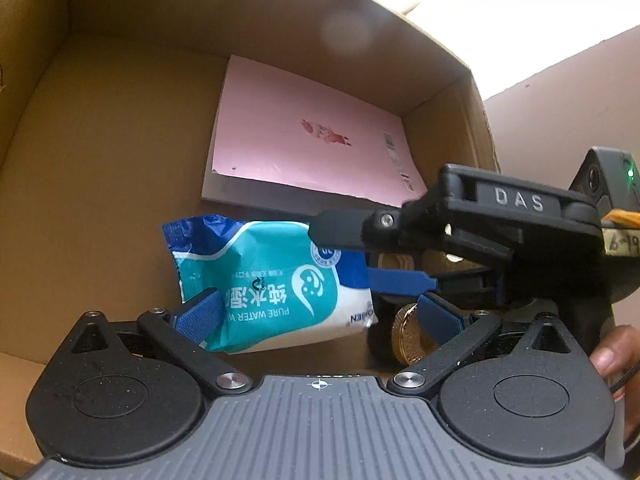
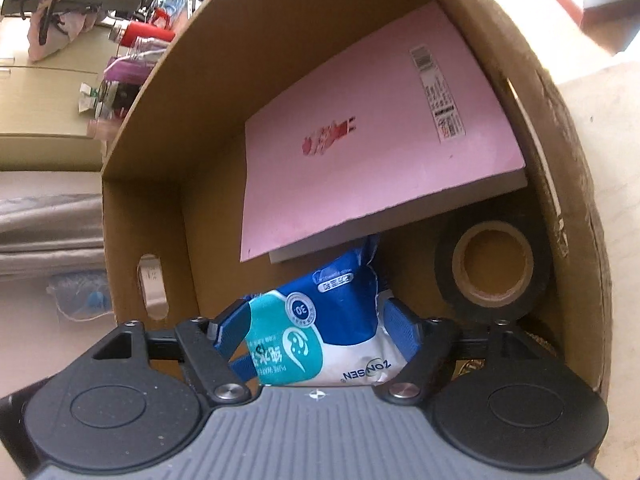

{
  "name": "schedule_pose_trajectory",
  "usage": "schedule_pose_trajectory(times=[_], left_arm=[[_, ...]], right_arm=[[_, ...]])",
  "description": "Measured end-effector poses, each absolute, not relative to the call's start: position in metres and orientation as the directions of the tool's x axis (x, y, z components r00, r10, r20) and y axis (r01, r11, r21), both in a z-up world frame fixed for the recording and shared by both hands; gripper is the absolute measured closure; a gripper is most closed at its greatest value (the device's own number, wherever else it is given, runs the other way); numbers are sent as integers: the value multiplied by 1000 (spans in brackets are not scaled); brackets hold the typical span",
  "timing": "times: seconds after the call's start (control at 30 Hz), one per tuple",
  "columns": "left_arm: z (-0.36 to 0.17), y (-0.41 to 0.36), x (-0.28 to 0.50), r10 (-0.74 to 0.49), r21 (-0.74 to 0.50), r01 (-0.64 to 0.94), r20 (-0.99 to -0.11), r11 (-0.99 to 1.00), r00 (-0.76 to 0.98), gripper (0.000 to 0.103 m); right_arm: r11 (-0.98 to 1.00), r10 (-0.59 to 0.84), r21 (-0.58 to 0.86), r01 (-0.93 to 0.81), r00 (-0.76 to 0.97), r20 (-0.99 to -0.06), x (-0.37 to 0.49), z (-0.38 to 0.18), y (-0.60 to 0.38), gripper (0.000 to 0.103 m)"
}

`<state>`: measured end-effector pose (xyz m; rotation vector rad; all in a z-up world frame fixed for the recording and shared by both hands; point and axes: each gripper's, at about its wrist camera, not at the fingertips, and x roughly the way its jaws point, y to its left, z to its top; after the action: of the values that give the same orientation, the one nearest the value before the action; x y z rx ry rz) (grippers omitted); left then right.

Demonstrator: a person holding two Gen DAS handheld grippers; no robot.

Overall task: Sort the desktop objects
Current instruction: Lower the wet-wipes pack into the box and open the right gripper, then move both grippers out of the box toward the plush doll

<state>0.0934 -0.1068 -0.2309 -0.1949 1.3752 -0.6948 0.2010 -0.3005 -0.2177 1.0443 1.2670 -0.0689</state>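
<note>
A teal, blue and white wet-wipes pack (image 1: 260,284) (image 2: 320,344) lies inside the cardboard box (image 1: 100,128) (image 2: 216,92), just in front of a pink notebook (image 1: 308,132) (image 2: 372,136). My right gripper (image 2: 316,328) (image 1: 344,256) reaches in from the right and straddles the pack. Its blue pads (image 2: 230,330) stand close on both sides, and the jaws look open. My left gripper (image 1: 320,314) hovers over the pack's near edge, wide open and holding nothing.
A black tape roll (image 2: 492,272) stands in the box's right corner under the notebook's edge. A gold round thing (image 1: 412,332) sits beside it. The box has a handle cutout (image 2: 152,284). Bottles (image 2: 148,34) clutter the desk beyond. A person's hand (image 1: 612,352) holds the right gripper.
</note>
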Motion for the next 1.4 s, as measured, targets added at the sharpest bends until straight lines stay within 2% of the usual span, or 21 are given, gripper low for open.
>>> schedule_pose_trajectory(times=[0.53, 1.1, 1.4], left_arm=[[-229, -114, 88, -531, -476, 373, -845, 796, 55, 0], [-228, -117, 82, -551, -488, 380, -832, 786, 70, 0], [-206, -105, 68, -582, -495, 351, -787, 795, 206, 0]], right_arm=[[566, 520, 600, 565, 320, -792, 193, -216, -295, 26], [651, 452, 547, 526, 311, -836, 193, -203, -287, 26], [680, 393, 548, 487, 388, -834, 189, -176, -288, 26]])
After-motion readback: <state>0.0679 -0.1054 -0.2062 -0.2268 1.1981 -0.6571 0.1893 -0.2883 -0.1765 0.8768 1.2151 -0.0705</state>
